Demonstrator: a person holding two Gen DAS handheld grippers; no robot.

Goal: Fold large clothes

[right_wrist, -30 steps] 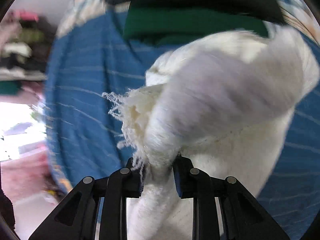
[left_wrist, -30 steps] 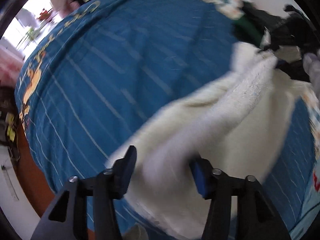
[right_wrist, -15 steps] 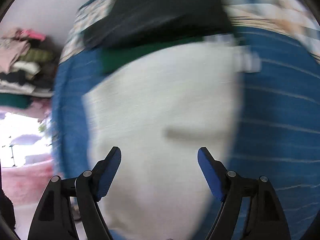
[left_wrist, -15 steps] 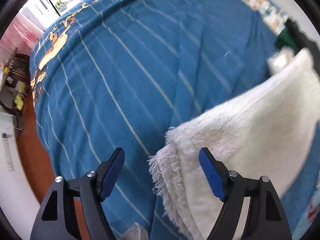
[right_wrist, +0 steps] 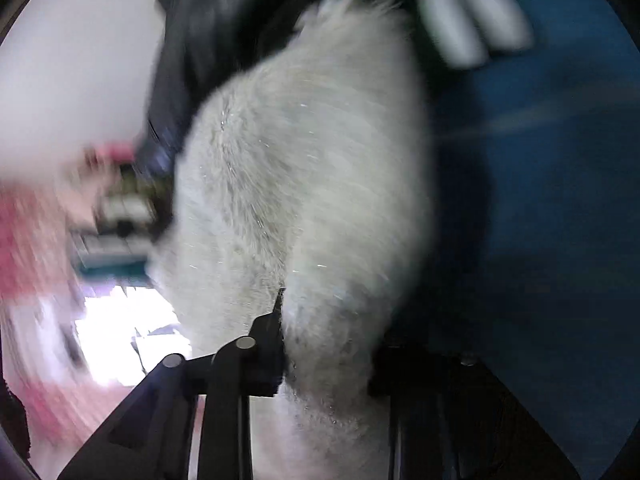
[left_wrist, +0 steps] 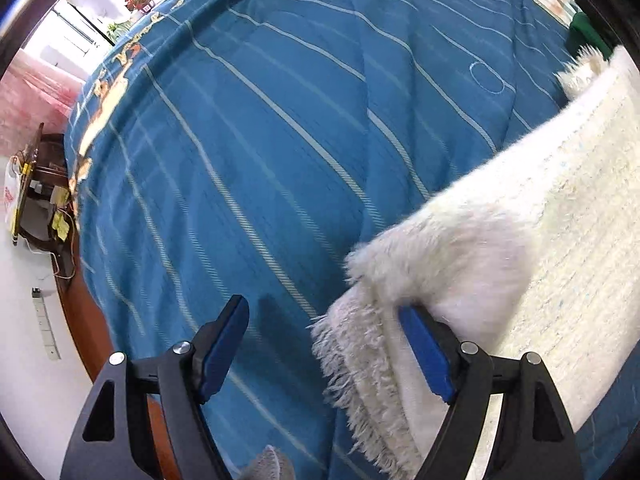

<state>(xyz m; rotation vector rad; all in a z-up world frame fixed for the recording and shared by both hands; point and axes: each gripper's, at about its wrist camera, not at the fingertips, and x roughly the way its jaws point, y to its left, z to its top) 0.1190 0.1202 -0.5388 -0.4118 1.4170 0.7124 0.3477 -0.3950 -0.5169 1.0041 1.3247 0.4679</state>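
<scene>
A: Bed (left_wrist: 280,128) first, biggest thing here: blue striped cover filling the left view from 9 to 1 o'clock. Where's the throw?

B: The white fringed throw (left_wrist: 520,240) lies folded on the bed at 3 to 5 o'clock, its long axis running from 6 o'clock up toward 2 o'clock, fringe end nearest the camera.

A: How will it handle?

B: Soft, thick and limp, I'd judge, light but bulky; it should sag wherever it isn't held. Best taken at the folded corners, biting through all layers rather than the loose fringe.

A: And the tools?

B: The left hand-held gripper (left_wrist: 324,344) is spread wide, grasping nothing, one finger under the throw's corner. The right hand-held gripper (right_wrist: 324,344) has the throw bunched between its fingers, apparently clenched on it, though that view is blurred.
</scene>
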